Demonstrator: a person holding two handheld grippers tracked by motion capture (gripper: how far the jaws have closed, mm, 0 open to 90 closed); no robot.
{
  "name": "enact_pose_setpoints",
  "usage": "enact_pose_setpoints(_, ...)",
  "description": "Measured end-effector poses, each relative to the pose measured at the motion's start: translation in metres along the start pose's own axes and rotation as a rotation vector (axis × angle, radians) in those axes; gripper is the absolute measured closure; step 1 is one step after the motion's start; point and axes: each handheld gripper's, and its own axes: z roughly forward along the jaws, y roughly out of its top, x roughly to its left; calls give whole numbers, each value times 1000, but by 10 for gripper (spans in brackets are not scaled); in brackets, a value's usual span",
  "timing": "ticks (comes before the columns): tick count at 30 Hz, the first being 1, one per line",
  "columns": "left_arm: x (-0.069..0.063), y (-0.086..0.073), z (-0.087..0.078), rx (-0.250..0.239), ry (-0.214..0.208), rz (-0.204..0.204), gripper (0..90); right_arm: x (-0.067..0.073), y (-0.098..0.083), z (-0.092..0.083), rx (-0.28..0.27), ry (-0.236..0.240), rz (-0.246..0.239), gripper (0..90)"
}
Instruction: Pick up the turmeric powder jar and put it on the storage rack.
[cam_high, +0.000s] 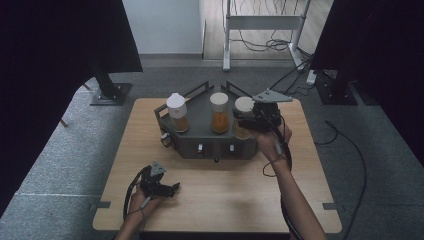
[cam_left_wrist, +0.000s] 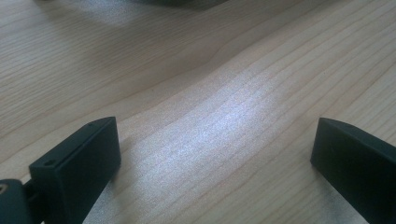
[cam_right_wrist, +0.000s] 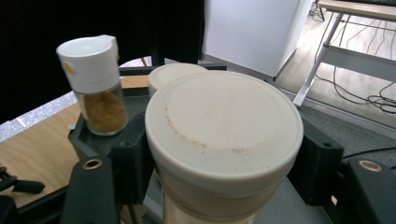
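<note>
**Q:** What carries the scene, and where does the work sit on it?

**A:** The wooden desk (cam_high: 215, 200) bears a dark angular rack (cam_high: 200, 137) toward 12 o'clock from the person. Three spice jars stand upright in it, in a row from 9 to 3 o'clock: a white-capped shaker (cam_high: 177, 113), a middle jar of orange powder (cam_high: 219, 112), and the cream-lidded jar (cam_high: 244, 106) at the 3 o'clock end.

**Q:** Which hand-held gripper has the jar, and how?

**A:** The right hand-held gripper (cam_high: 246, 119) is clenched on the cream-lidded jar (cam_right_wrist: 224, 135). In the right gripper view its black jaws press the jar just under the lid from opposite sides, at 9 and 3 o'clock of the lid. The jar's long axis is vertical, and the jaws cross it level.

**Q:** And the other one?

**A:** The left hand-held gripper (cam_high: 172, 189) lies low on the desk toward 7 o'clock of the rack, well apart from it. Its jaws stand released with bare wood (cam_left_wrist: 210, 140) between them.

**Q:** What relation governs the coming move?

**A:** Judged from this grip, the jar must travel along its own upright axis to clear the rack wall. The middle jar (cam_right_wrist: 173, 72) stands just beside it, so a sideways drift toward it risks a knock. The right hand is far nearer; the left has no share yet.
</note>
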Motion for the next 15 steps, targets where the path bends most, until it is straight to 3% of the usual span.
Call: enact_pose_setpoints(15,0,0,0,0,0,1,12,-13,-2,25,9,-53,3,333)
